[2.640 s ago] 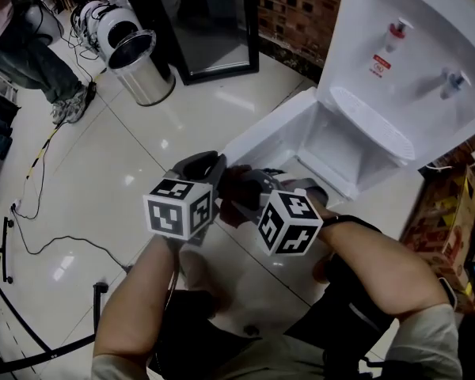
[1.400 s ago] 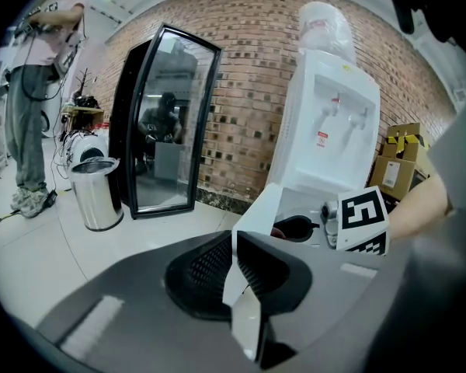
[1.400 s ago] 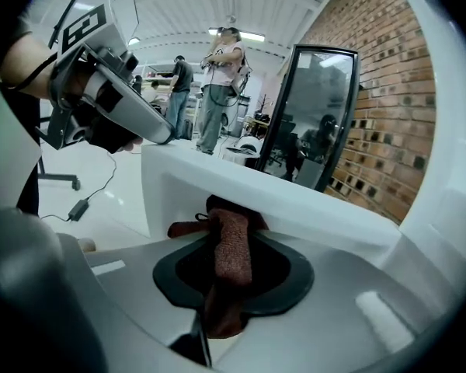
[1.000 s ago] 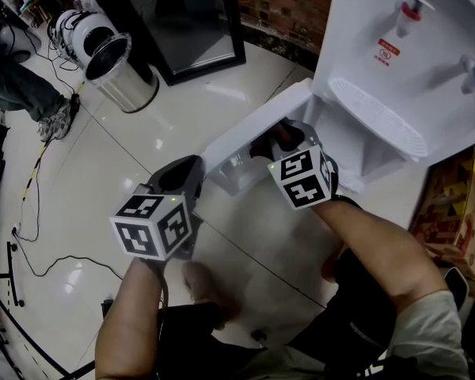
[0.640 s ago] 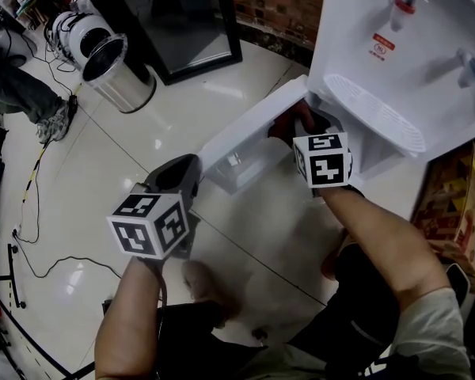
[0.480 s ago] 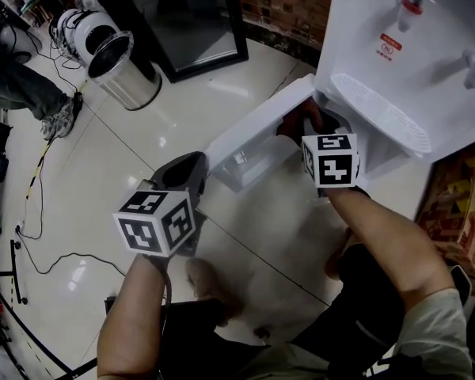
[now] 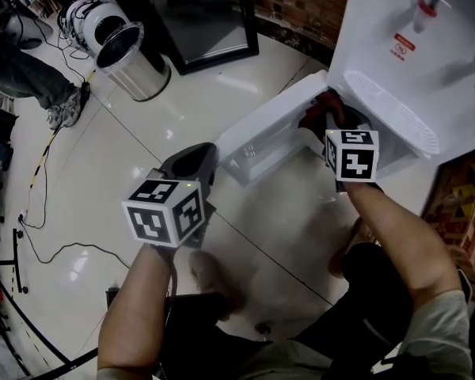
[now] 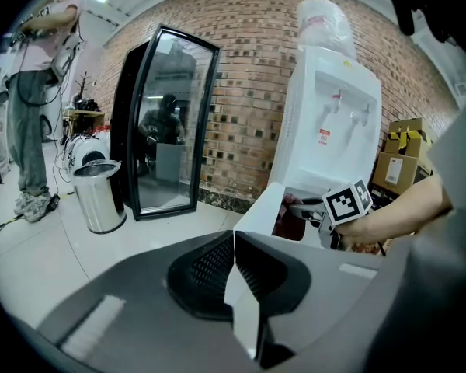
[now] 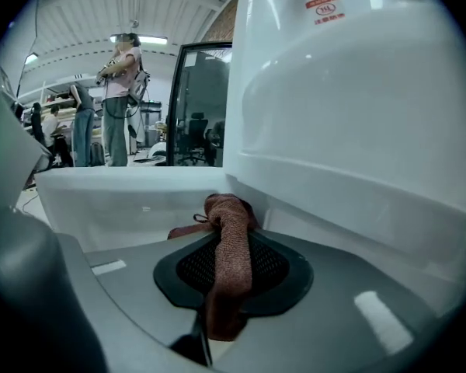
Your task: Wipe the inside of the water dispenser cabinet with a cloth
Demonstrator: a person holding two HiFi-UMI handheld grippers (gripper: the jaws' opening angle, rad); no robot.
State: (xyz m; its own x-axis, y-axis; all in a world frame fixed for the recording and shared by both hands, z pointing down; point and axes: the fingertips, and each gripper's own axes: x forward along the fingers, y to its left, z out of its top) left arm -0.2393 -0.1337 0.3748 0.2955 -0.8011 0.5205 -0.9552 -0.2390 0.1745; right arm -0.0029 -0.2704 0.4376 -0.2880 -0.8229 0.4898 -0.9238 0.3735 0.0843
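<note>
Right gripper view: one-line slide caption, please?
Right gripper shut on a reddish-brown cloth, close to the water dispenser and its open cabinet door.

- The water dispenser [image 7: 396, 30] runs off the head view's top and right edges; its red label [image 7: 405, 44] is too small to read.
- The inside of the cabinet [image 9: 295, 220] is mostly hidden in the head view behind the open door [image 7: 273, 129] and the right gripper [image 9: 230, 239].
- Whether the cloth [image 9: 227, 286] touches the cabinet wall cannot be told.
- A bystander [image 7: 32, 62] is cut off at the left edge: only legs and a shoe show.
</note>
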